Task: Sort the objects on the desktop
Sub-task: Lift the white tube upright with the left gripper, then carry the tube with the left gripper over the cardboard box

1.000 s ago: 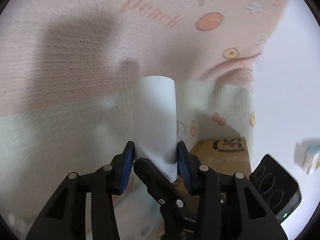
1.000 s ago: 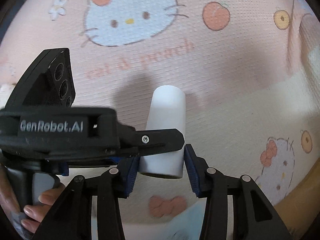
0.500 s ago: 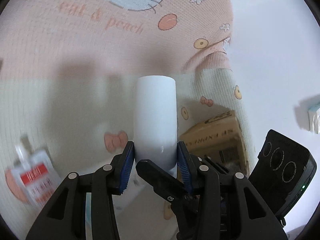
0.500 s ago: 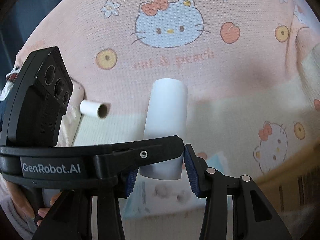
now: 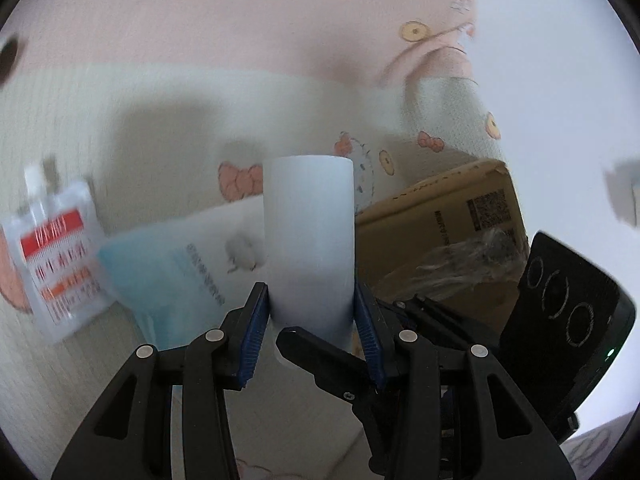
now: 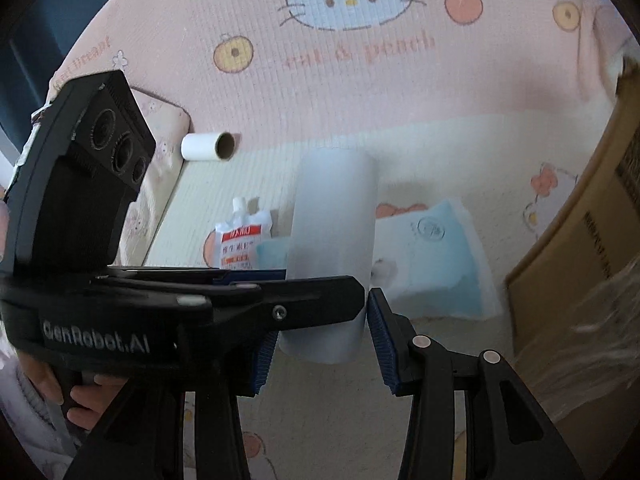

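Note:
Both grippers hold one white cylinder (image 5: 309, 236), lifted above the bed. My left gripper (image 5: 311, 312) is shut on its lower part. In the right wrist view the same cylinder (image 6: 332, 216) stands between the blue pads of my right gripper (image 6: 320, 340), which looks shut on its base; the left gripper's body (image 6: 200, 300) crosses in front. A white pouch with a red label (image 5: 60, 256), also in the right wrist view (image 6: 240, 240), and a light blue tissue pack (image 5: 180, 264), also in the right wrist view (image 6: 432, 256), lie on the blanket below.
A brown cardboard box (image 5: 452, 236) with clear plastic inside sits at the right, also at the right wrist view's edge (image 6: 580, 264). A small paper roll (image 6: 208, 147) lies on the pink Hello Kitty blanket (image 6: 360, 92). A white wall (image 5: 560, 80) is to the right.
Both grippers have swung down and toward the box with the cylinder. The pouch, the tissue pack and the box have come closer and larger in both views.

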Demonstrator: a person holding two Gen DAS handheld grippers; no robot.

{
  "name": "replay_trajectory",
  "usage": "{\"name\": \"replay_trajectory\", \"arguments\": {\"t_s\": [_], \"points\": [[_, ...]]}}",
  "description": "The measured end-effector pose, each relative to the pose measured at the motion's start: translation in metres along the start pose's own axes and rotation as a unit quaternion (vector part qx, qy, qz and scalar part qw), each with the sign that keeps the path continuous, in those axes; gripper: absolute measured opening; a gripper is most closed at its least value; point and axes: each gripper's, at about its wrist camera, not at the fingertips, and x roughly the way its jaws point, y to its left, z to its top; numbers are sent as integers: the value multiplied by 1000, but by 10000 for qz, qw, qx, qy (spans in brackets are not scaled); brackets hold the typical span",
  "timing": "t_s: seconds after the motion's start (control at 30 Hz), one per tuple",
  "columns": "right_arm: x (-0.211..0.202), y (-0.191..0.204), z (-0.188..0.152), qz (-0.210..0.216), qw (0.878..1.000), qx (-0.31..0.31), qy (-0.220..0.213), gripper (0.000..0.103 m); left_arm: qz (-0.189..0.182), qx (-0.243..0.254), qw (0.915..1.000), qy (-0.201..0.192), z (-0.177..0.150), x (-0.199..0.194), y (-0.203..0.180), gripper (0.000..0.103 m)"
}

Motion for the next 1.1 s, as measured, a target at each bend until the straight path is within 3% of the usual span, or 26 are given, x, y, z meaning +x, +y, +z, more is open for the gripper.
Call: {"name": "replay_trajectory", "arguments": {"t_s": [0.23, 0.43, 0.63, 0.73, 1.0, 1.1], "points": [[16, -1, 5, -19, 9997, 15, 235, 40, 152, -282, 9994, -155, -2, -10, 23, 54], [21, -5, 4, -23, 9993, 46, 365, 40, -244, -904, 9953, -238, 5, -17, 51, 54], [31, -6, 4, 16, 9980, 159, 612, 40, -250, -770, 9963, -274, 11, -18, 47, 54], [35, -4, 1, -81, 9977, 56, 667, 40, -374, -751, 9963, -169, 12, -9, 41, 46], [31, -3, 3, -21, 9981, -18, 619, 40, -345, -762, 9963, -211, 8, -7, 35, 45], [27, -1, 4, -45, 9983, -102, 574, 40, -314, -546, 9976, -271, 7, -13, 28, 46]]}}
